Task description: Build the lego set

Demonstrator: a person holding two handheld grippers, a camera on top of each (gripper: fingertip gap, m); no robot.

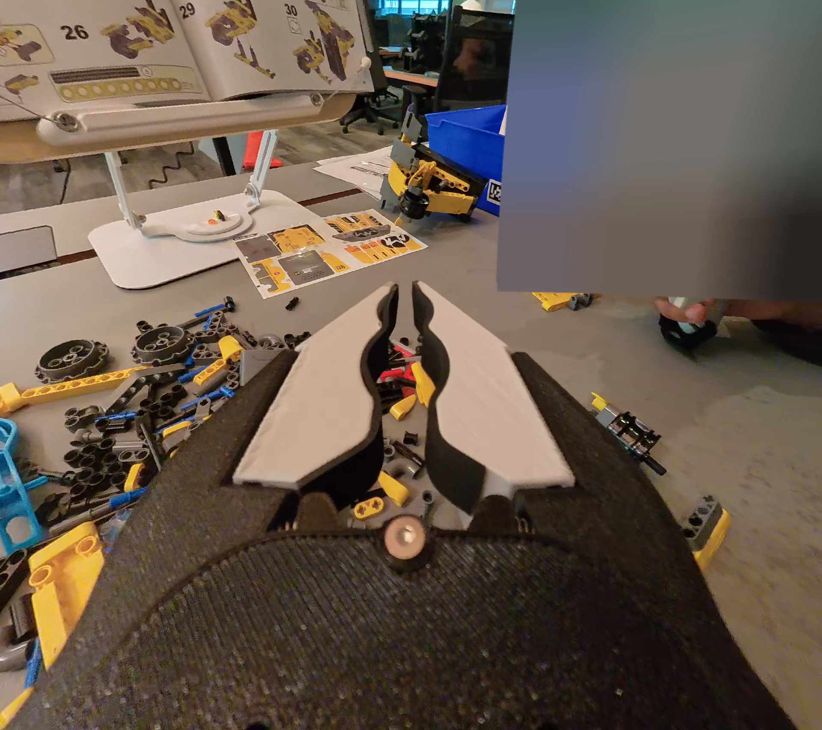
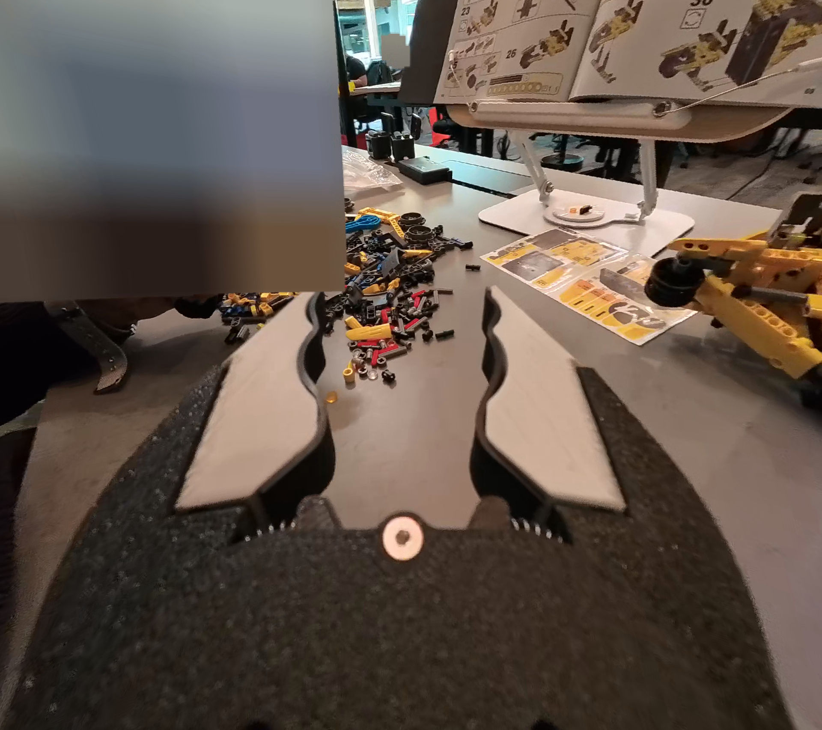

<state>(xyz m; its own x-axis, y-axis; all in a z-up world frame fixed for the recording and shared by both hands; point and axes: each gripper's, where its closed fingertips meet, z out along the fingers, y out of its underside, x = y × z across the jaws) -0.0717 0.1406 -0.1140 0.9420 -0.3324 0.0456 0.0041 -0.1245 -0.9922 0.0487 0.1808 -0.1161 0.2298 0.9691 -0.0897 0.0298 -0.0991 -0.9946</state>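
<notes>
Two grippers were in play over a grey table, and we logged each in turn. Our left gripper hung low over the heap of loose bricks, its white fingers drawn nearly together at the tips with only a thin slit between them; we saw nothing caught there. Small pieces lay directly beneath it, showing through the gap nearer the finger roots: a red piece, yellow curved bits and black pins. Most of the heap spread to its left, with dark wheel hubs and a long yellow beam. Ahead of its tips lay a sticker sheet, and beyond that the white stand carrying an open instruction booklet. Farther right we noted a partly built yellow model resting against a blue bin. Our right gripper stood wide open and empty, with bare table between its fingers. The near edge of the brick pile lay between and just beyond its fingertips, an orange stud close by the left finger. The yellow model sat to its right, partly over the sticker sheet.
</notes>
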